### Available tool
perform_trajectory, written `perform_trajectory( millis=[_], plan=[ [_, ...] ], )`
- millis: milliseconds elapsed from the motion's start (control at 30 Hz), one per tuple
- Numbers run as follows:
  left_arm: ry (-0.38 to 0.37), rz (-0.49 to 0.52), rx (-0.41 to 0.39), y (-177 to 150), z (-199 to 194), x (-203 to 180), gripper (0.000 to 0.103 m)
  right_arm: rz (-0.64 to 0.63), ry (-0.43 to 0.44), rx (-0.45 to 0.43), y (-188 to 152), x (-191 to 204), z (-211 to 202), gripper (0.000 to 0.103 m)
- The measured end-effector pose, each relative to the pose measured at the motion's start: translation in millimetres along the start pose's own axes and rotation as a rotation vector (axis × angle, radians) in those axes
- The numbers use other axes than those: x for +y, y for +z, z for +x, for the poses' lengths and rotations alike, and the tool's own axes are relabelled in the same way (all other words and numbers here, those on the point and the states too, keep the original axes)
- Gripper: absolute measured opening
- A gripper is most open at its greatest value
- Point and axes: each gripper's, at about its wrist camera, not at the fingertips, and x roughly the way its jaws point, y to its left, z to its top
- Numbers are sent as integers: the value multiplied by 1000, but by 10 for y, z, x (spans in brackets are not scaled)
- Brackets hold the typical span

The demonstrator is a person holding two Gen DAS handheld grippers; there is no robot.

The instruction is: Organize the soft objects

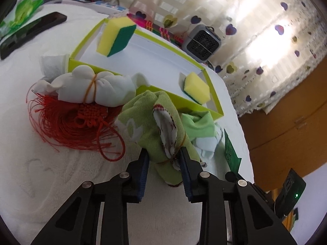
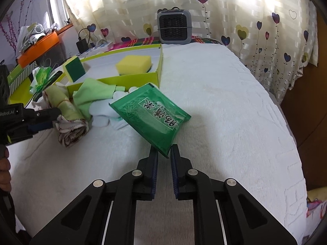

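Note:
My left gripper (image 1: 164, 155) is shut on a green cloth bundle (image 1: 157, 122) tied with a rubber band, its pads pressing both sides. The same bundle (image 2: 69, 114) shows at the left of the right wrist view. My right gripper (image 2: 163, 152) is shut on the near corner of a flat green packet (image 2: 151, 116), which tilts up off the white bedspread. A lime-green box (image 1: 212, 94) behind holds two yellow-and-green sponges (image 1: 115, 36) (image 1: 197, 87). A white tied bundle (image 1: 90, 87) and a red tassel knot (image 1: 71, 122) lie left of the green bundle.
A light green cloth (image 2: 94, 94) and a white cloth (image 2: 102, 112) lie against the box front. A grey fan (image 2: 173, 26) stands at the back by the heart-print curtain. A black phone (image 1: 32, 30) and a green tissue pack (image 1: 22, 8) lie far left. The bed edge (image 2: 286, 122) drops away on the right.

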Motion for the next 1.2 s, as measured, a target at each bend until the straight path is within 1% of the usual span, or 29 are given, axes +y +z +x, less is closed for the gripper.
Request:
perform_trajectory(
  millis=[133,267,433,567,667,700,800,833,867,933,1033,1067,1133,1200],
  plan=[
    [-19,0,3,-48,-63,26,27,-11,2,18,-101,20,-29,12],
    [-39,18,14,-113,-134,27,26,-29,4,12,-179,45,-105,11],
    [-43,13,21,-177,-196,94,26,-76,-4,20,-260,86,-165,11],
    [-37,45,30,-218,-260,97,26,-115,-4,31,-299,121,-211,11],
    [-35,55,40,-226,-293,129,26,-125,12,38,-329,126,-238,12],
    [-31,58,44,-226,-294,139,26,-123,36,43,-334,113,-250,12],
    [-20,68,54,-230,-302,164,26,-123,96,43,-345,97,-292,18],
    [-19,71,54,-230,-308,160,26,-119,109,38,-340,89,-309,26],
    [-20,78,54,-231,-309,147,26,-116,125,34,-337,83,-329,38],
    [-17,93,56,-228,-298,119,26,-121,161,22,-335,80,-375,52],
    [-12,106,62,-199,-258,77,26,-115,178,0,-311,81,-405,54],
    [-11,107,63,-193,-251,68,26,-101,183,3,-299,74,-393,57],
    [-10,114,60,-172,-234,34,26,-38,190,7,-245,34,-316,61],
    [-6,128,57,-164,-222,-5,26,24,216,16,-201,-11,-234,61]
  ],
)
